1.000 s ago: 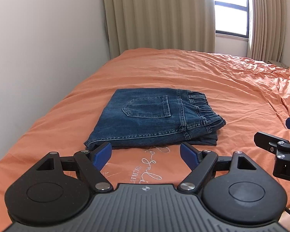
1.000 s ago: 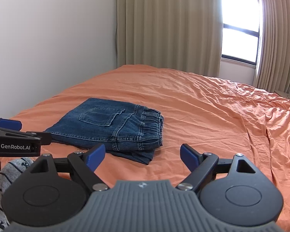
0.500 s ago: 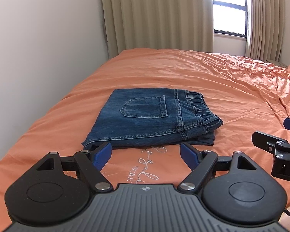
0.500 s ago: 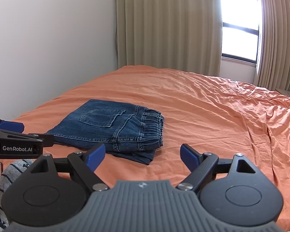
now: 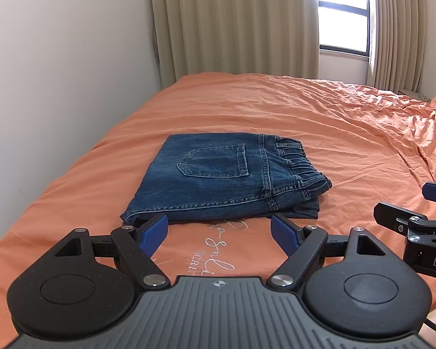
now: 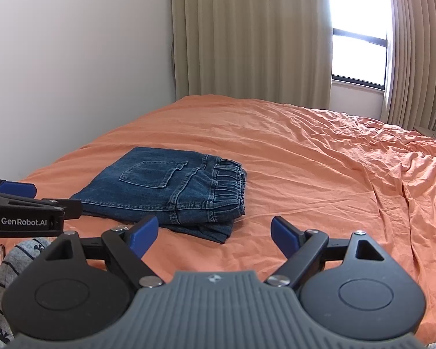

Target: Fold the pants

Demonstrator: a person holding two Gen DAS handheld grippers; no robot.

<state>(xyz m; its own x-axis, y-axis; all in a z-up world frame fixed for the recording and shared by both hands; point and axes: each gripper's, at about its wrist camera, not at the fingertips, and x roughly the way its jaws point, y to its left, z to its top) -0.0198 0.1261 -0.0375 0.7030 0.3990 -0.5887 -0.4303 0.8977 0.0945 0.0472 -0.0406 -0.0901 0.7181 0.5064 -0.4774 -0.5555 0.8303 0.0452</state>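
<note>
Bedroom with pale wall, beige pleated curtains and a bright window; wide bed under a rumpled orange cotton sheet. Dark blue denim pants, already folded into a compact rectangle, lying flat on the sheet toward the wall side, back pocket up, elastic waistband on the right edge, lower layers peeking out at the near right corner. Looks finished, or one tidy-up short of it.

Left gripper hanging just short of the bundle's near edge, blue pads spread wide, empty. Right gripper likewise wide and empty, near the waistband corner but clear of the cloth. Embroidered cursive lettering on the sheet between left gripper and denim. Grey striped fabric low at the left of the right wrist view.

Risks from here, as a judgement: pad snagging the protruding bottom layer and dragging the stack apart; pinching only the top layer and peeling the fold open; catching loose sheet along with denim, since the bedding gives and wrinkles easily.
</note>
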